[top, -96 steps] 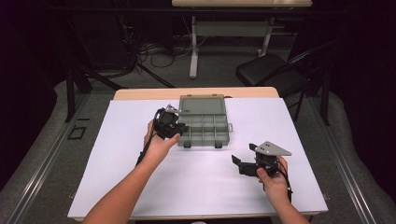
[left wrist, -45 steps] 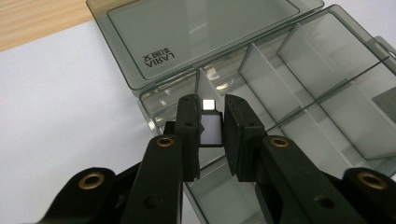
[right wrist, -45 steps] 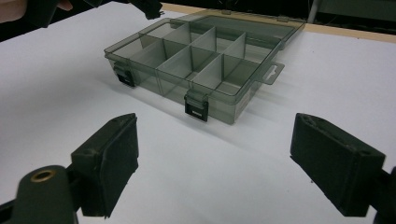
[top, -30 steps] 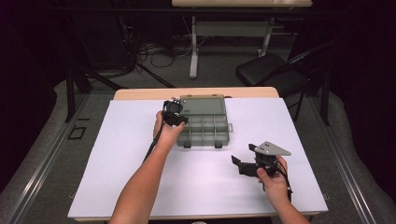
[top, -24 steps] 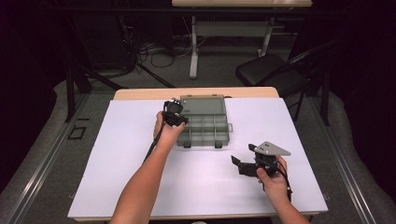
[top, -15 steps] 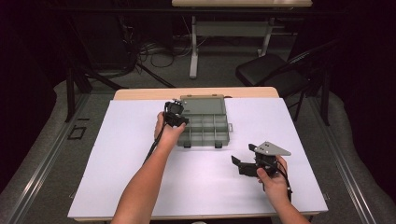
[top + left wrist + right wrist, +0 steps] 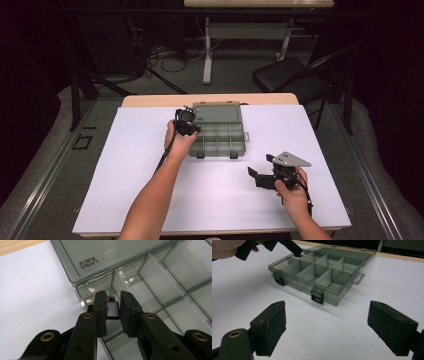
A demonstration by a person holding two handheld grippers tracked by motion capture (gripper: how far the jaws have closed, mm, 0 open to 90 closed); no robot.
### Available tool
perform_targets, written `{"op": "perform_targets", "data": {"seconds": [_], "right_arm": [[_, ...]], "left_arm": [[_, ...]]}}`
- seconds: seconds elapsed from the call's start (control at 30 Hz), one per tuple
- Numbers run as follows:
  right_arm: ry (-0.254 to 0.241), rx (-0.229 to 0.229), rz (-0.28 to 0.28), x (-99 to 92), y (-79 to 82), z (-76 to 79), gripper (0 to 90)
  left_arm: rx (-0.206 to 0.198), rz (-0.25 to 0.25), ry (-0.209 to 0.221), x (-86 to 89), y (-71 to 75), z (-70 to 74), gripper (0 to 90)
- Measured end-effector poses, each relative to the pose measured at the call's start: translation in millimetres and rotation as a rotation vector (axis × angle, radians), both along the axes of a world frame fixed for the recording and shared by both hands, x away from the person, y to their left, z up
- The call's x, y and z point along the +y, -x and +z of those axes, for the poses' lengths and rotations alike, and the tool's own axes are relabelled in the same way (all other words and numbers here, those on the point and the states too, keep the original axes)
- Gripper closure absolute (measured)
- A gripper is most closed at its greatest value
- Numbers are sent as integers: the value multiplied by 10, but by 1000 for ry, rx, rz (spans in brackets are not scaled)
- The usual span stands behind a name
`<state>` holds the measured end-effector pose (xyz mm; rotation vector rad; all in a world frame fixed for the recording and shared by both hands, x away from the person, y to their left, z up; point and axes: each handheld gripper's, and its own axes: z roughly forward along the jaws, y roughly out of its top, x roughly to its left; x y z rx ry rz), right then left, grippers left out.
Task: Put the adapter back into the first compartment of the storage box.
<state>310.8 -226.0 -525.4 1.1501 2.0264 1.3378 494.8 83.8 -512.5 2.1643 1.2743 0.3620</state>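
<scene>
Left hand-held gripper [image 7: 113, 305], moved over the smoky clear plastic compartment box [image 7: 220, 132], clamped a small black flat piece [image 7: 113, 310], likely for placement; right hand-held gripper [image 7: 327, 327] rested wide open.

The open compartment box [image 7: 220, 134] sits on the table [image 7: 125, 190] toward 12 o'clock. The left gripper [image 7: 186, 123] hangs over its 9 o'clock edge. The right gripper [image 7: 265, 172] is at 5 o'clock from the box, well apart.

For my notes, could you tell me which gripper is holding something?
The left gripper, over the organiser box, grips a small black part; the right gripper stands wide open.
</scene>
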Motion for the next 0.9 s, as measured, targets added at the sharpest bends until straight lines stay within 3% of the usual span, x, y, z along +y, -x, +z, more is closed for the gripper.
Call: {"op": "perform_targets", "data": {"seconds": [0.2, 0.5, 0.73, 0.9], "right_arm": [[1, 0, -1, 0, -1, -1, 153], [0, 0, -4, -4, -1, 0, 153], [-2, 3, -5, -5, -4, -1, 153], [2, 3, -4, -2, -4, -2, 153]], "left_arm": [[-9, 13, 2, 15, 7, -9, 699], [-45, 25, 42, 66, 39, 48, 494], [-29, 26, 58, 145, 50, 86, 392], [-30, 13, 65, 175, 85, 117, 375]]}}
